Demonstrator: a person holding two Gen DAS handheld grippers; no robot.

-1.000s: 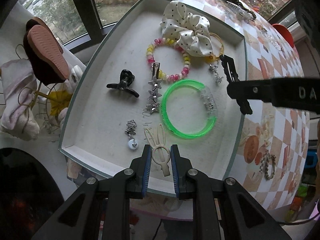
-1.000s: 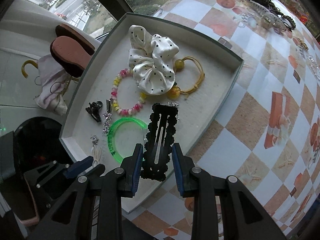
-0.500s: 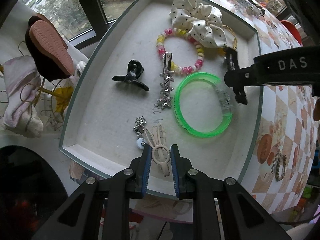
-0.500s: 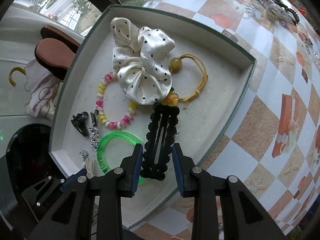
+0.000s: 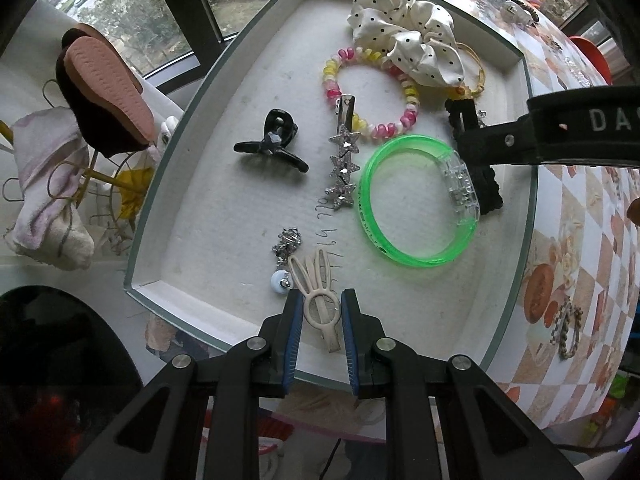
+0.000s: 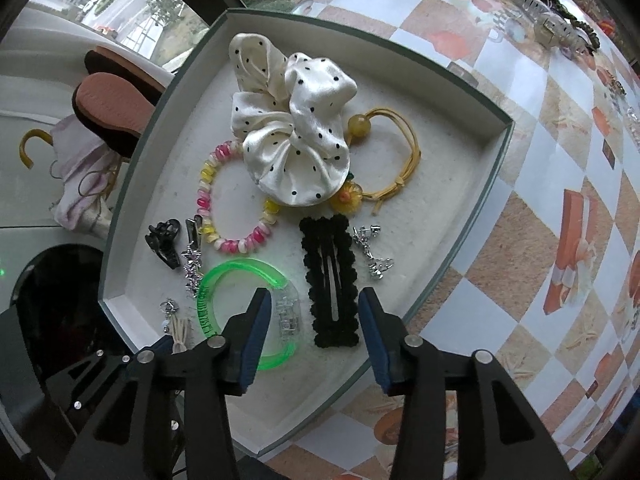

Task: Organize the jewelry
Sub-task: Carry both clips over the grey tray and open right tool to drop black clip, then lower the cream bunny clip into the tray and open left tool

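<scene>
Releasing is the step in hand on your right: the right claw (image 6: pixel 312 320) is opening, and the black snap clip (image 6: pixel 330 280) lies flat on the tray (image 6: pixel 460 256) floor between the blue pads, which no longer press on it. Let the pads part fully before you lift, and lift straight up, so the scalloped edge of the clip does not catch and drag. Judged from here, the clip sits just beside the green bangle (image 6: pixel 244 312) on one side and a small silver earring (image 6: pixel 372 256) on the other; keep clear of both.

Your left claw (image 5: pixel 320 320) is clenched on the cream rabbit-ear clip (image 5: pixel 318 292), low over the near edge of the tray. Set it down on a bare patch of lining; the pearl drop earring (image 5: pixel 282 264) lies right against its ears, so ease off slowly.

Tray contents, noted:
- polka-dot scrunchie (image 6: pixel 292 140) at the far end, overlapping a yellow cord hair tie (image 6: pixel 392 160)
- pink-and-yellow bead bracelet (image 5: pixel 372 88)
- black claw hair clip (image 5: pixel 272 144)
- silver star clip (image 5: pixel 342 160)
- green bangle, black snap clip, earrings

More pieces remain on the checked surface (image 6: pixel 540 208) outside the tray.
</scene>
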